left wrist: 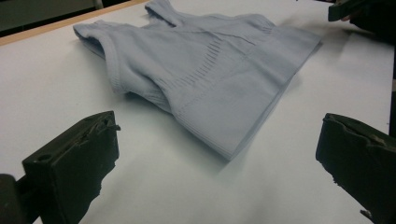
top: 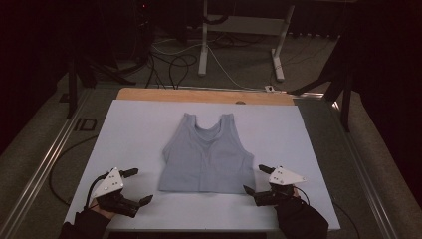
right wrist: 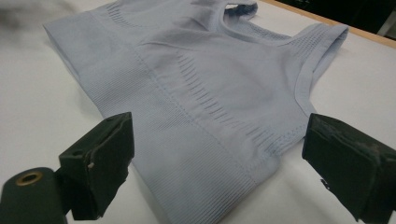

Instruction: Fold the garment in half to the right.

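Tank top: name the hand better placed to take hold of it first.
Probably right. The right tongs stand open beside the tank top's near hem corner, which lies between their jaws in the right gripper view. The left tongs, also open, sit farther off, with bare table before them.

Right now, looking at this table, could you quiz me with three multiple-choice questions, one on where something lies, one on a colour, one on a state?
1. Where does the tank top lie?
A. Flat on the white table cover, between the two grippers
B. Hanging off the far edge
C. Bunched under the left gripper

2. What colour is the tank top?
A. Red
B. Pale blue-grey
C. Black

3. How do the fingers of the left gripper and right gripper stand?
A. Both clamped on the hem
B. One open, one shut
C. Both wide open, holding nothing

Answers:
1 A, it is spread out mid-table.
2 B, every view shows this.
3 C, bare cover lies between the left fingers, and the right fingers only frame a hem corner.
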Demonstrator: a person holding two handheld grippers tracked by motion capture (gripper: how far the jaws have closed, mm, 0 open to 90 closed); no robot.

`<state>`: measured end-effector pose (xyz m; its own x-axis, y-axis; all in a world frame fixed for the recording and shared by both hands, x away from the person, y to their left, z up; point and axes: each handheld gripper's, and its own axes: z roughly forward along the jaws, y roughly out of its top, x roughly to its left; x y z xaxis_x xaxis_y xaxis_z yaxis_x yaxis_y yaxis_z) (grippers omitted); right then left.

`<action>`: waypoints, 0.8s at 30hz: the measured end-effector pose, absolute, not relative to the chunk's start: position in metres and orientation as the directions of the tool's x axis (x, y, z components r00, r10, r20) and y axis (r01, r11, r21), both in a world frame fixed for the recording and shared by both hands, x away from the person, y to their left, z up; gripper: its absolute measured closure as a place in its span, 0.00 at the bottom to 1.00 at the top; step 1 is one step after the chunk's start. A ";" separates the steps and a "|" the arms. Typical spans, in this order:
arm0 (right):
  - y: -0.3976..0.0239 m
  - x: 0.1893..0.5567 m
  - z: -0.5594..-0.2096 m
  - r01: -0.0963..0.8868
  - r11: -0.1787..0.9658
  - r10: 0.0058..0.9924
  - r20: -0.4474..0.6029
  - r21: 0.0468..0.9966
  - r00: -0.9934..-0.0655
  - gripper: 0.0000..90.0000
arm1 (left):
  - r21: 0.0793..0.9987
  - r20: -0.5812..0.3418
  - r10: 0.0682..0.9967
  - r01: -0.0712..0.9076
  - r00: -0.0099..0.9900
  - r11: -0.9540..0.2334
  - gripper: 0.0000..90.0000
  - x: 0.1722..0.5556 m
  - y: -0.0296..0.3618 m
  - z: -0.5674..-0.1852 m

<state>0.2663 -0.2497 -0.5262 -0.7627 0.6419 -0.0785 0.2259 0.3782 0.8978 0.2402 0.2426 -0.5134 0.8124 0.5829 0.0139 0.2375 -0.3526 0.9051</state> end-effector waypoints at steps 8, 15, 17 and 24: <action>-0.251 0.265 -0.522 0.246 0.339 0.653 -0.039 0.908 -0.756 0.10 | 0.906 0.015 0.578 0.233 0.816 -0.352 0.00 0.238 0.239 -0.511; -0.244 0.262 -0.520 0.224 0.392 0.654 -0.099 0.892 -0.750 0.10 | 0.904 0.006 0.570 0.239 0.821 -0.354 0.00 0.240 0.234 -0.511; -0.242 0.260 -0.517 0.219 0.394 0.653 -0.104 0.892 -0.750 0.10 | 0.900 0.008 0.572 0.243 0.820 -0.361 0.00 0.240 0.232 -0.510; -0.236 0.257 -0.506 0.198 0.386 0.645 -0.111 0.901 -0.756 0.10 | 0.896 0.011 0.574 0.247 0.819 -0.369 0.00 0.240 0.228 -0.502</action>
<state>0.2571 -0.2362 -0.5057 -0.7560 0.6451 -0.1106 0.1979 0.3864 0.9008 0.2396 0.2284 -0.5023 0.8187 0.5741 0.0109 0.2468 -0.3691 0.8960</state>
